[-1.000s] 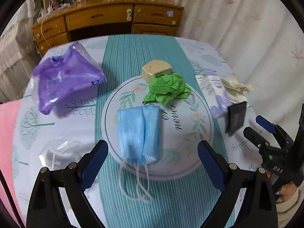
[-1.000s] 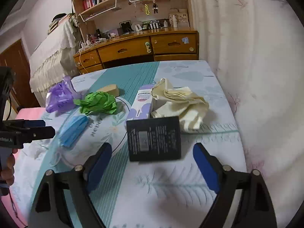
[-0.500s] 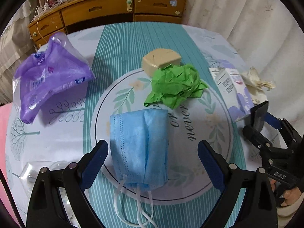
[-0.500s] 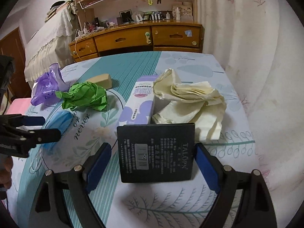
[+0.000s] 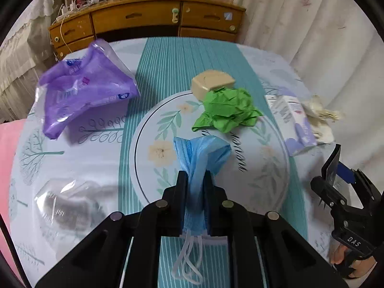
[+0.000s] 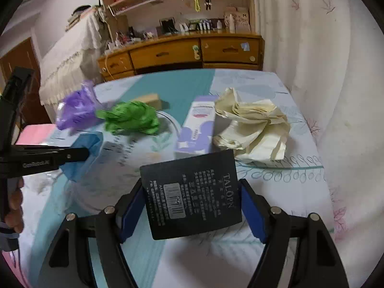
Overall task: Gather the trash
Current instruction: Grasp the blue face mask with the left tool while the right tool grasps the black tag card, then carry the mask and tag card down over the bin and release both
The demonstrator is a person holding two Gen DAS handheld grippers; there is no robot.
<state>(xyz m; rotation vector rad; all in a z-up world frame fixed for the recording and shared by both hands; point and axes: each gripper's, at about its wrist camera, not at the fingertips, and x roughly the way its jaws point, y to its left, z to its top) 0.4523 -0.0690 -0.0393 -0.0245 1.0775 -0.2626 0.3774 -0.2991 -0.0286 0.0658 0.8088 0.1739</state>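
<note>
My left gripper (image 5: 195,180) is shut on a blue face mask (image 5: 204,153), bunched between the fingers over the round print of the tablecloth; its white ear loops hang below. My right gripper (image 6: 192,199) is shut on a flat black packet (image 6: 192,192), held by its side edges above the table. In the left wrist view the right gripper (image 5: 336,182) shows at the right edge with the packet (image 5: 332,165) edge-on. In the right wrist view the left gripper (image 6: 72,154) shows at the left with the mask (image 6: 84,151).
On the table lie a crumpled green paper (image 5: 228,110), a tan block (image 5: 212,82), a purple plastic bag (image 5: 81,96), a white and purple carton (image 5: 292,122), crumpled cream paper (image 6: 254,127) and a clear wrapper (image 5: 69,204). A wooden dresser (image 5: 148,21) stands behind.
My left gripper has closed on the blue mask and bunched it up. My right gripper has closed on the black packet and lifted it a little.
</note>
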